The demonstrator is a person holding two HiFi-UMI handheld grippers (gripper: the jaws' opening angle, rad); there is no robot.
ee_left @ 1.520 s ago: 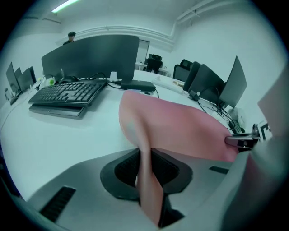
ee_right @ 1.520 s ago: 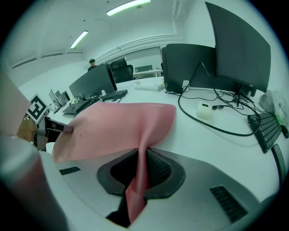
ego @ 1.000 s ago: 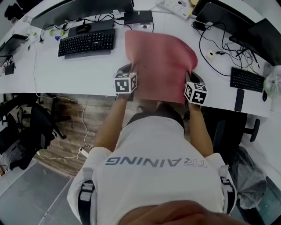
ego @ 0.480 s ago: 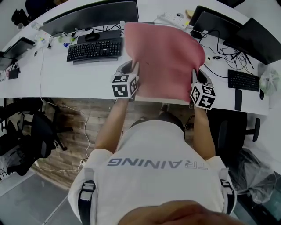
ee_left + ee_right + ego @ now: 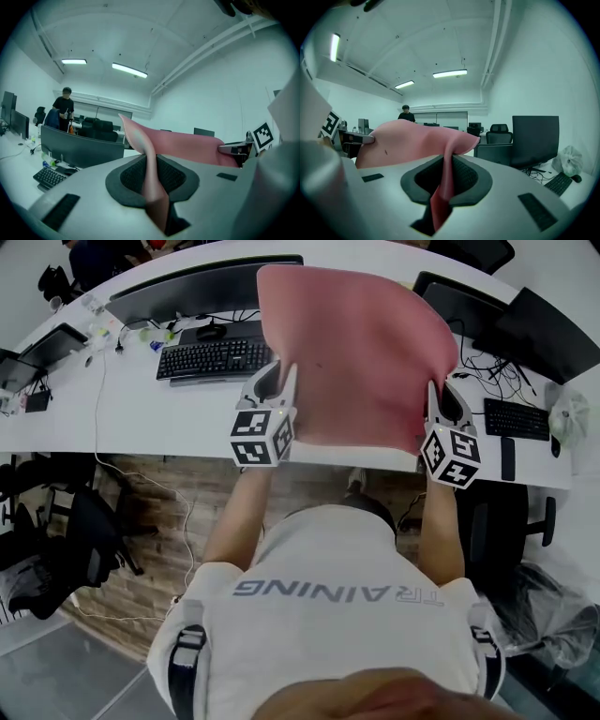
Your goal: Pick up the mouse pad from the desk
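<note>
The pink mouse pad (image 5: 361, 357) hangs in the air above the white desk (image 5: 150, 413), stretched flat between my two grippers. My left gripper (image 5: 286, 395) is shut on the pad's left edge. My right gripper (image 5: 433, 407) is shut on its right edge. In the left gripper view the pad (image 5: 183, 143) runs edge-on between the black pads (image 5: 133, 176) and off to the right. The right gripper view has the pad (image 5: 412, 143) pinched the same way and curving away to the left. Both grippers point nearly level.
On the desk lie a black keyboard (image 5: 216, 357) with a monitor (image 5: 187, 292) behind it, more monitors (image 5: 553, 329), a second keyboard (image 5: 525, 418) and cables at the right. A laptop (image 5: 28, 348) sits far left. A person (image 5: 63, 110) stands far back in the room.
Both grippers have risen together with the pad held between them. The pad has come up off the desk and tipped from sloping to nearly level, and now covers the desk's middle.
</note>
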